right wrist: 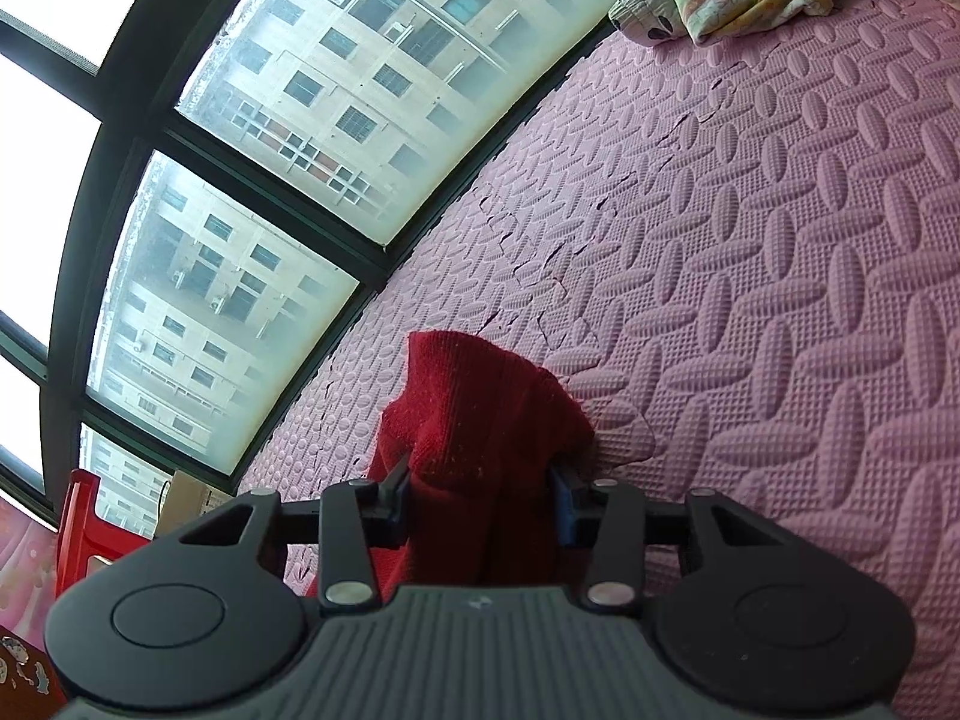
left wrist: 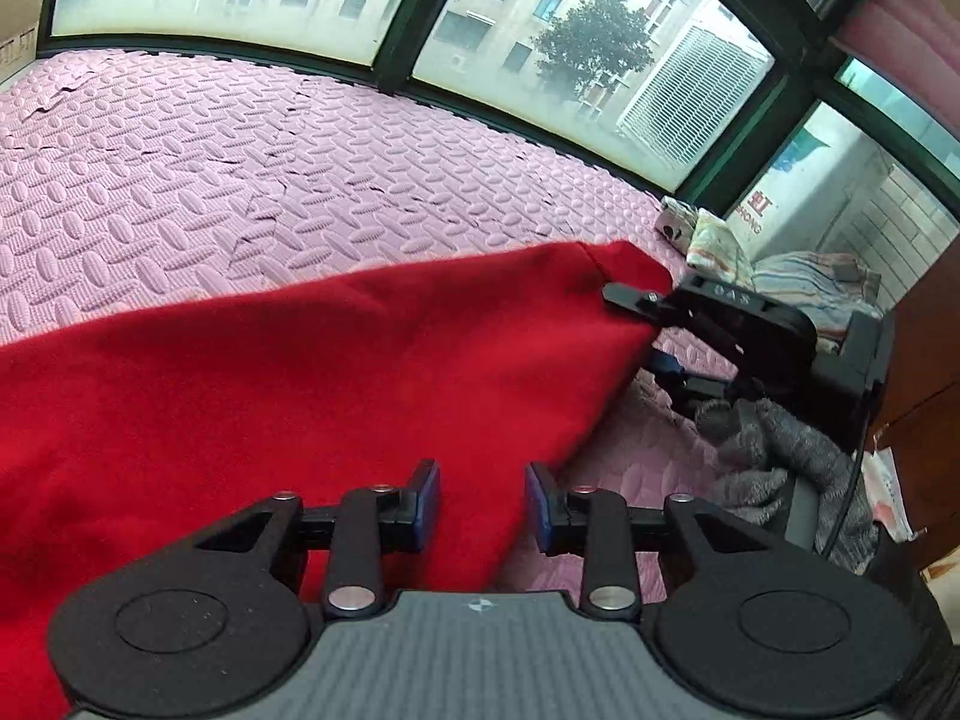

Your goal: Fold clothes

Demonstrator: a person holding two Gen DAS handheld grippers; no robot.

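A red knitted garment (left wrist: 288, 372) is lying spread across a pink embossed foam mat (left wrist: 240, 180) beside a wide green-framed window (left wrist: 396, 42), with apartment blocks showing through the glass. The left gripper (left wrist: 483, 507) is hovering over the cloth's near edge, its blue-padded jaws standing partly apart with red fabric lying beneath the gap and neither pad pressing on it. At the garment's far corner the right gripper (left wrist: 645, 324) is gripping a bunched fold; in its own view the right gripper's (right wrist: 480, 504) jaws are squeezing a gathered hump of the red knit (right wrist: 480, 420) from both sides, the cloth rising in a peak just above the mat (right wrist: 780, 240). A heap of patterned and striped laundry (left wrist: 780, 270) is sitting in the corner by the window, and a grey fleecy item (left wrist: 774, 450) is lying near the right gripper's body. A red plastic stool (right wrist: 84, 522) is standing under the window
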